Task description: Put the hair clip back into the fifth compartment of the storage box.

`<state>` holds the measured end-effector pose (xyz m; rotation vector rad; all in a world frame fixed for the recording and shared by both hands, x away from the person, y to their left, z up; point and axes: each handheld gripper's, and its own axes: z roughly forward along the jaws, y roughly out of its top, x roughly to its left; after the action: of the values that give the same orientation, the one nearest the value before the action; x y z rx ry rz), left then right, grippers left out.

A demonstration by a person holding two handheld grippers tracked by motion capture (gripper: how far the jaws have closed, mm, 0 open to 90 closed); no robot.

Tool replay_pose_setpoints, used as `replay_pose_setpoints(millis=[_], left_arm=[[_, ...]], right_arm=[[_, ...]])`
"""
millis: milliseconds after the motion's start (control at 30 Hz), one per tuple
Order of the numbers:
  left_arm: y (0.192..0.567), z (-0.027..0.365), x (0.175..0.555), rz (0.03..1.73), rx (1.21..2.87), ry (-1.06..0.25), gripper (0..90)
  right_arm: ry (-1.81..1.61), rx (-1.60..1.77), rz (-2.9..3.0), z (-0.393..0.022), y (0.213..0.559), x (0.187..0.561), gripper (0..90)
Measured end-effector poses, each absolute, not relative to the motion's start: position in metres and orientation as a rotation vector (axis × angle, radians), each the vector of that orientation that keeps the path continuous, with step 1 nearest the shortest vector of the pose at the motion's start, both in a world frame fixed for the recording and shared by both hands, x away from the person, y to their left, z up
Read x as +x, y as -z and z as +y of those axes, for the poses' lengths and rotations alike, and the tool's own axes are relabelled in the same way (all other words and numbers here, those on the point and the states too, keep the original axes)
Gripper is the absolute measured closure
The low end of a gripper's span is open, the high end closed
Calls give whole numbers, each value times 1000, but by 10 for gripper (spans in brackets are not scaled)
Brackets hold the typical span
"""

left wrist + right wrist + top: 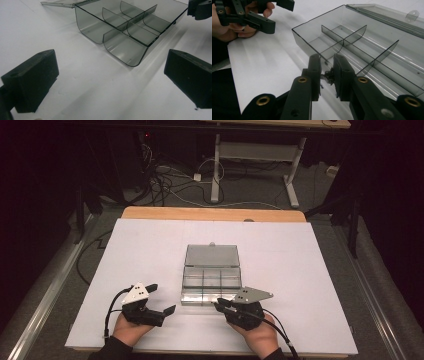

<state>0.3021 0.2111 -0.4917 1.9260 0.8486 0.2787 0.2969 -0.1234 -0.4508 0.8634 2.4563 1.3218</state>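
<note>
A clear smoky plastic box point(211, 285) with several empty compartments lies open mid-table, its lid point(211, 255) folded flat on the far side. My right gripper point(219, 303) sits at the box's near right corner. In the right gripper view its jaws point(327, 75) stand almost together, shut on a small dark metal part point(328, 76), just in front of the box wall point(312, 42). My left gripper point(161, 298) rests to the left of the box, open and holding nothing. In the left gripper view its gap point(110, 75) faces the box point(125, 27) across bare white surface.
A white sheet point(150, 250) covers the table, and a wooden edge point(210, 213) shows at the far side. Beyond it are cables and a table frame on the floor. The left gripper point(279, 15) and the hand holding it appear at the top left of the right gripper view.
</note>
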Motion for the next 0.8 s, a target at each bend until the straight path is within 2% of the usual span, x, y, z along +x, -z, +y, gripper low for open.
replay_pose_setpoints(millis=[800], left_arm=[[492, 211, 302, 848, 1924, -278, 0]], right_arm=[[-1271, 869, 2467, -106, 446, 319, 778]])
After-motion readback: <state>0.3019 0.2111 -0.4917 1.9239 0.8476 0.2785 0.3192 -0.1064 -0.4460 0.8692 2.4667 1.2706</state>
